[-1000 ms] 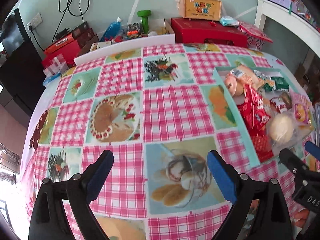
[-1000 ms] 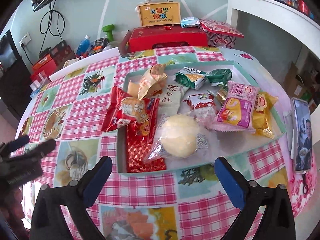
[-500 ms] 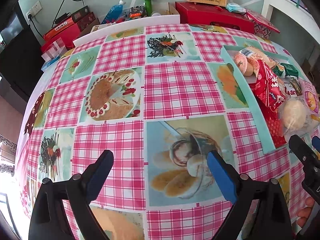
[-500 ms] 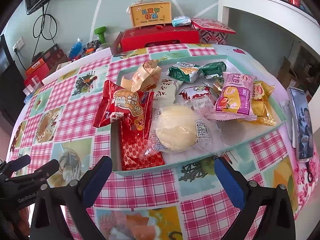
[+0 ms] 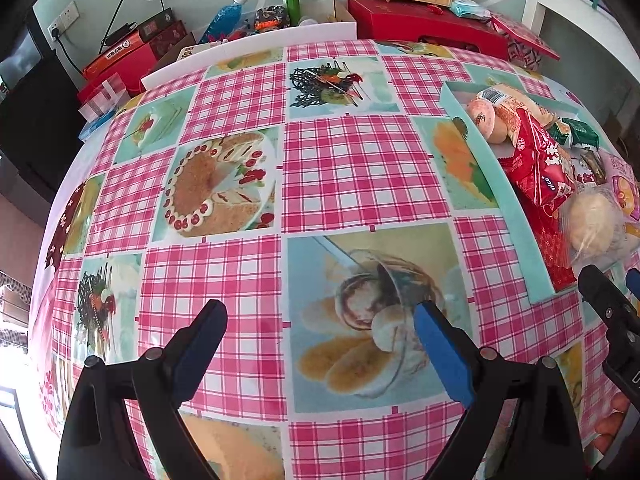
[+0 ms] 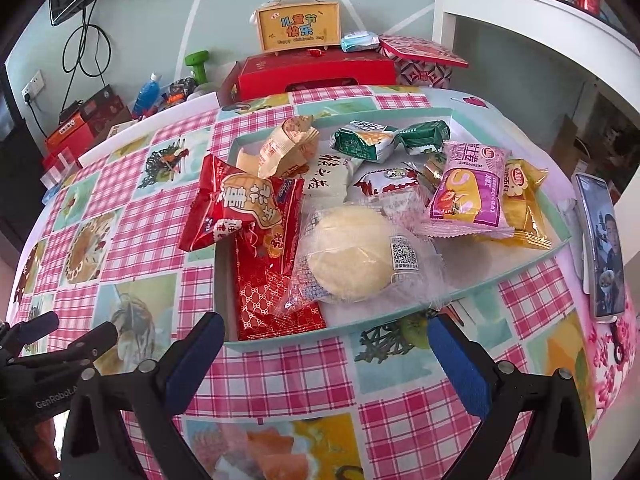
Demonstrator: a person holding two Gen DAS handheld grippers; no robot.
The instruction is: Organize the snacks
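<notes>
both grippers open, snack tray (image 6: 520,266) ahead of right gripper (image 6: 326,354)

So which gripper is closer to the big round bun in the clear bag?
The right gripper. It hangs open just in front of the tray, with the bun right ahead of it. The left gripper is open over bare tablecloth, off to the tray's side.

Glossy plastic snack wrappers (image 6: 468,196) fill a matt tray (image 6: 516,270) on a smooth checked tablecloth (image 5: 352,172).

I see bare pink checked tablecloth (image 5: 352,176) left of the crowded shallow teal tray (image 6: 516,266) (upright phone (image 6: 604,240) guards its right).
</notes>
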